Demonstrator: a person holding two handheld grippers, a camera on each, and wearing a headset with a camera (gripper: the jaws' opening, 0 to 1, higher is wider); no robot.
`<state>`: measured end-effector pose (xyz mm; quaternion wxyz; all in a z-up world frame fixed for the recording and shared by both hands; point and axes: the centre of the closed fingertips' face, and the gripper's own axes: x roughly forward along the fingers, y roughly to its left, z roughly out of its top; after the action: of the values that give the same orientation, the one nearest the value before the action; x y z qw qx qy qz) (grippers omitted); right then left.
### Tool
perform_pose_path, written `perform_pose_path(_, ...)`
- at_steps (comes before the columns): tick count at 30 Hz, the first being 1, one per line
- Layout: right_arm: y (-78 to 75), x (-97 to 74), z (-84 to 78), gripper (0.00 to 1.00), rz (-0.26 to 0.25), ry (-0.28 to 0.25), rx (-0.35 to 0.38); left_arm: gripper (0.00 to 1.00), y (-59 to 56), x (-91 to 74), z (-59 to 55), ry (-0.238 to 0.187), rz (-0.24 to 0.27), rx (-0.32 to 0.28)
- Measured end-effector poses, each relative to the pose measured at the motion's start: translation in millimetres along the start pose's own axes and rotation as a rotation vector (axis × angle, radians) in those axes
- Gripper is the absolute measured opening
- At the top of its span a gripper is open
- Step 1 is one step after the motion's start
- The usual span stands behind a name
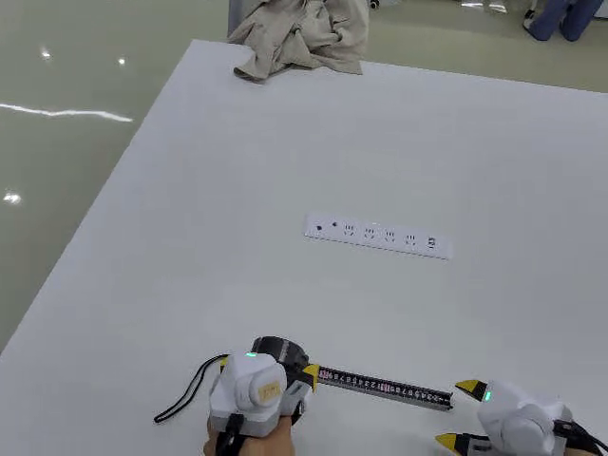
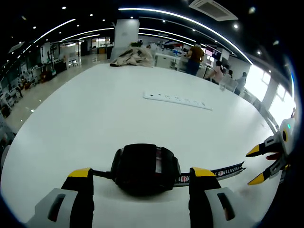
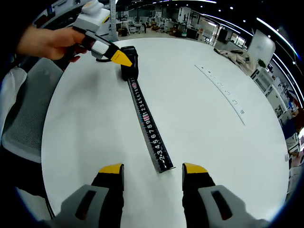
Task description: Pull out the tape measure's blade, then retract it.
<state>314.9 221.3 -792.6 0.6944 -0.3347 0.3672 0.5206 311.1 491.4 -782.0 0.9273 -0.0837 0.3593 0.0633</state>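
Worktop (image 1: 237,171), white and broad, takes up most of what I can see from the head view. A crumpled beige cloth heap (image 1: 299,38) sits at its far edge, about twelve o'clock, and a white power strip (image 1: 377,236) lies flat near the middle.

At six o'clock on the near edge, the left hand-held gripper (image 2: 141,172) is held in a bare hand (image 3: 47,42). Its yellow-tipped jaws are spread to either side of the tape measure case (image 1: 282,350). The left gripper view shows a gap beside one jaw, so it brackets the case without clamping it. The right hand-held gripper (image 3: 153,168) waits at about five o'clock, jaws apart and holding nothing.

The black case rests on the worktop between the left jaws. Its blade (image 1: 385,387) lies drawn out flat towards three o'clock, numbers up. The blade's end sits just in front of the right jaws, between them and untouched. A thin black wrist strap (image 1: 185,394) trails from the case towards nine o'clock.

I judge the pull-out done and the retraction about to start. Since the blade rests extended with nothing gripping it, a lock probably holds it. The next move likely calls for the left jaws to steady the case while the lock is released, or for the right jaws to take the tip and guide it home.
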Motion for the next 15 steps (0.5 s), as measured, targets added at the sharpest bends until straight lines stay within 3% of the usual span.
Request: perform_pose_path(15,-8.5,10.7,-9.7,0.44,0.066,0.035,-0.058,0.78,0.3,9.6,-2.9,0.012,0.002,-0.008)
